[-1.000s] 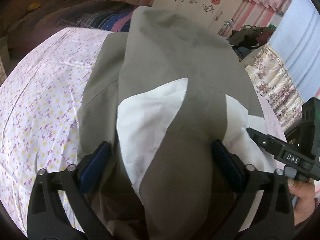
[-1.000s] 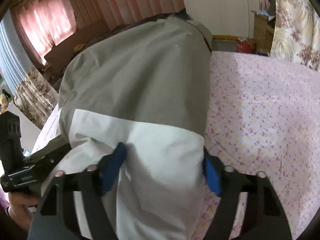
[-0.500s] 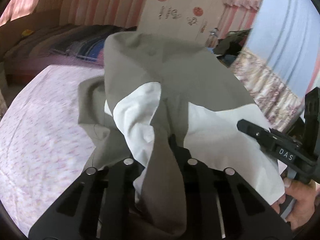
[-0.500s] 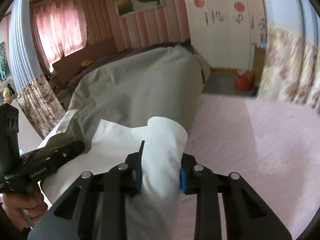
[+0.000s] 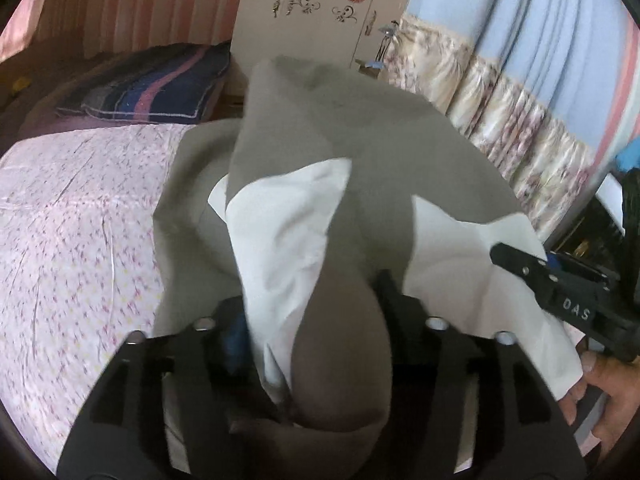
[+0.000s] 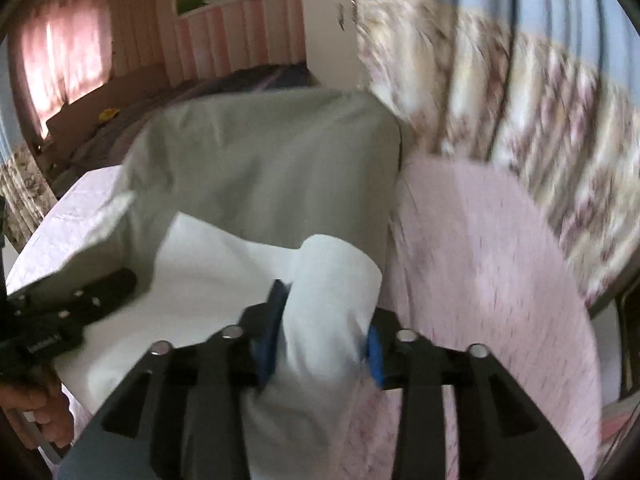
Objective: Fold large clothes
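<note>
Left wrist view: the left gripper [image 5: 316,320] has a bunched fold of the grey-and-white garment [image 5: 352,168] between its jaws, which have just been opening after a tight squeeze; the cloth still fills the gap and drapes over the frame, so it reads as pinched there, though loosely. The garment stretches away from the gripper across the floral bedsheet [image 5: 80,240], its far end doubled up near the striped blanket [image 5: 152,88]. The white lining panels face up (the garment seems turned partly inside out, or lined in white). At the right edge the right gripper [image 5: 516,258] reaches onto the white cloth, with the person's hand [image 5: 600,384] below it. Behind stand a white wardrobe [image 5: 312,12] and a flowered curtain [image 5: 512,128].

Right wrist view: the right gripper [image 6: 324,332] holds a rolled wad of the white part of the garment [image 6: 272,160] between its blue pads [image 6: 269,344]; its jaws too have just been opening, with the cloth between them and touching both pads. The picture is smeared by motion. The left gripper [image 6: 112,284] lies at the left, over the white panel.

As a judgement, the fold is midway: both near corners are lifted and the garment is already narrowed lengthwise, but the carried end is not yet laid over the far end, and smoothing is left.
</note>
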Action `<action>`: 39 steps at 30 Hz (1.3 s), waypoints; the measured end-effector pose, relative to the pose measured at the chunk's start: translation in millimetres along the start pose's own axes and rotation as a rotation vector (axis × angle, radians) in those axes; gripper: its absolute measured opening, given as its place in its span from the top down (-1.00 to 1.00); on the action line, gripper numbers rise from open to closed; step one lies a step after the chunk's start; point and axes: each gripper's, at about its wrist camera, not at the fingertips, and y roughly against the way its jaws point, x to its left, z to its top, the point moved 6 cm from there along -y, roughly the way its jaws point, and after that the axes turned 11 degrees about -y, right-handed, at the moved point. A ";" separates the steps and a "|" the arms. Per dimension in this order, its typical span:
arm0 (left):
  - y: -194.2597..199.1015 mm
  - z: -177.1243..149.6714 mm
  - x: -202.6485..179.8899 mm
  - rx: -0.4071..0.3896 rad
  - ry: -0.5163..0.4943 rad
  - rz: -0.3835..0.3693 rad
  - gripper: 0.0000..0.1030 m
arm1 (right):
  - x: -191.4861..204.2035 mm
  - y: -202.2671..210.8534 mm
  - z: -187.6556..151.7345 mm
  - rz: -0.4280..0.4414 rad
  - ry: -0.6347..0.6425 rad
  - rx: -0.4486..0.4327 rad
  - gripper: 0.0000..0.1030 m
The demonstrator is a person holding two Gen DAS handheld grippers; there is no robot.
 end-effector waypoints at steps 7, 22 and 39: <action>29.6 -30.4 27.5 -0.009 -0.018 0.065 -0.91 | -0.9 41.8 -43.4 -0.037 0.020 -0.040 -0.60; 232.0 -113.8 61.9 -0.193 -0.051 0.279 -0.94 | 65.6 199.5 -118.5 0.002 -0.062 -0.245 -0.96; 315.4 -117.2 41.8 -0.404 -0.087 0.283 -0.94 | 100.6 264.6 -134.5 0.073 -0.064 -0.397 -0.96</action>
